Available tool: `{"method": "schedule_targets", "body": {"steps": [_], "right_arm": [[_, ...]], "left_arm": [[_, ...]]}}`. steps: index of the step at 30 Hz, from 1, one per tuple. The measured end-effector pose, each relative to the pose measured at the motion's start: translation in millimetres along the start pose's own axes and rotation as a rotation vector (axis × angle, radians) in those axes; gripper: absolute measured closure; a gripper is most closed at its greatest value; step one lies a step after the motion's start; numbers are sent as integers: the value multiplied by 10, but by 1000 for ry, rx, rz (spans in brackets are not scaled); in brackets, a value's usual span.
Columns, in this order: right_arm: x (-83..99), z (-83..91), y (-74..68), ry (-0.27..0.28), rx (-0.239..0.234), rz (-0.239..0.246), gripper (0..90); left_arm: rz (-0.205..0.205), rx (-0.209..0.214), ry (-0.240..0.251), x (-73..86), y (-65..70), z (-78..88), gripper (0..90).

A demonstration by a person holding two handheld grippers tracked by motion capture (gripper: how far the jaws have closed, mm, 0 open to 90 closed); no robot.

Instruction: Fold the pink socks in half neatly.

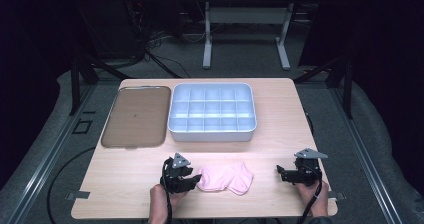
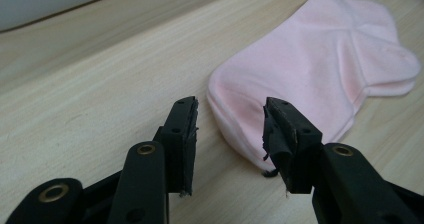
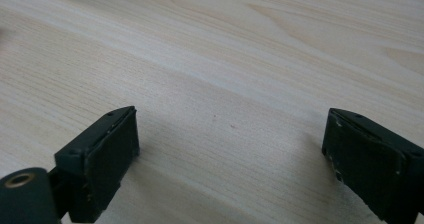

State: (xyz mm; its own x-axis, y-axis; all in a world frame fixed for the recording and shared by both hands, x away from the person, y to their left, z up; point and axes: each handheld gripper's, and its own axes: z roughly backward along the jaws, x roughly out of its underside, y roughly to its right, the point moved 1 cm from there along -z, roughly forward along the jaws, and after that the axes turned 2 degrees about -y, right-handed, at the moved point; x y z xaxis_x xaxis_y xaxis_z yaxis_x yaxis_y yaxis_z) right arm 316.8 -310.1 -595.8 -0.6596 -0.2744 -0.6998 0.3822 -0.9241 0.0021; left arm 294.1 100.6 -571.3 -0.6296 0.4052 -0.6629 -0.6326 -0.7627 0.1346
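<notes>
The left gripper sits low over the near edge of a pale wooden table, held by a hand that enters from the bottom. Its black jaws stand partly apart, with nothing pinched between them. In the left gripper view, the near rounded end of a pink sock lies on the wood just past the jaw tips, in line with the gap and toward the right-hand jaw; whether that jaw touches the cloth is hard to tell.

The sock is pale pink, ankle-length and lies flat, folded over, with faint seams across it. From above it rests just beside the left gripper, between the two grippers and nearer the left one.

The right gripper rests well apart from the sock, near the table's right front corner, in the person's other hand. Its jaws are spread wide over bare wood and hold nothing.

Farther back on the table, a white tray divided into many small compartments stands in the middle. Just beside it on the left lies a flat brown lid with rounded corners.

Both forearms are cut off by the lower edge of the high view. The room beyond the table is dark, and little there can be made out.
</notes>
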Motion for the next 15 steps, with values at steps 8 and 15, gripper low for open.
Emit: {"method": "schedule_targets", "body": {"steps": [8,15], "right_arm": [[6,10,-13,16,-14,12,135],[9,21,-18,18,-25,15,166]], "left_arm": [[-8,15,22,106,8,-60,699],[-7,29,56,167,-4,-92,810]]}}
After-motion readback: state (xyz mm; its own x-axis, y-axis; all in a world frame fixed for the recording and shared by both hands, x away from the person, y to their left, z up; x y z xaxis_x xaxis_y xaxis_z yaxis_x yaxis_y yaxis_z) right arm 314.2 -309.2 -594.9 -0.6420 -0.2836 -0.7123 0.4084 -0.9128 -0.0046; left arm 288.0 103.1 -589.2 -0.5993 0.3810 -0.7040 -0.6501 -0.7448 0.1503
